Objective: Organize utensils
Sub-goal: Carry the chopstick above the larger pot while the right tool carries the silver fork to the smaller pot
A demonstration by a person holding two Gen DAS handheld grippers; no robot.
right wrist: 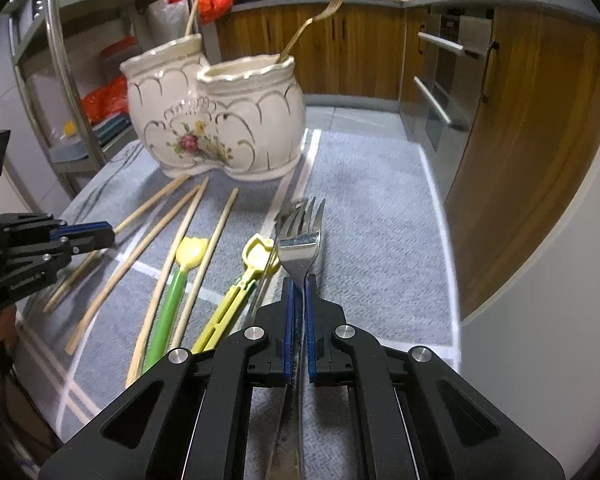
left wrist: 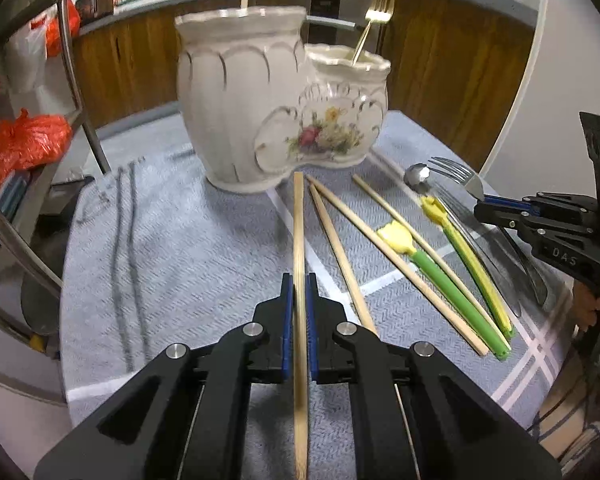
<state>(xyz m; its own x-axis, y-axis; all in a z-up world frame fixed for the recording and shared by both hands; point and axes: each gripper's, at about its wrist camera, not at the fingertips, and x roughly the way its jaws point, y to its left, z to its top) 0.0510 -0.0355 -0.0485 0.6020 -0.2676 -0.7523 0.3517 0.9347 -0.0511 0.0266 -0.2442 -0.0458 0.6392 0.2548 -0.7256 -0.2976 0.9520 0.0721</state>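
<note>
A white two-pot ceramic holder (left wrist: 268,108) (right wrist: 220,120) stands on the grey cloth. Its taller pot holds a wooden stick, its lower pot a gold fork (left wrist: 374,20) (right wrist: 316,16). My left gripper (left wrist: 299,284) is shut on a wooden chopstick (left wrist: 299,232) that points at the holder; it also shows in the right wrist view (right wrist: 100,236). My right gripper (right wrist: 299,284) is shut on a silver fork (right wrist: 302,236), tines forward; it shows at the right edge of the left wrist view (left wrist: 482,200). Loose chopsticks (left wrist: 340,248) (right wrist: 188,248), a green utensil (left wrist: 452,280) (right wrist: 172,308) and a yellow utensil (left wrist: 468,256) (right wrist: 236,292) lie between the grippers.
A spoon (left wrist: 418,174) and other silver cutlery lie near the right gripper. A metal rack (left wrist: 76,80) with orange bags stands left of the table. Wooden kitchen cabinets (right wrist: 520,120) and an oven lie beyond the table's far and right edges.
</note>
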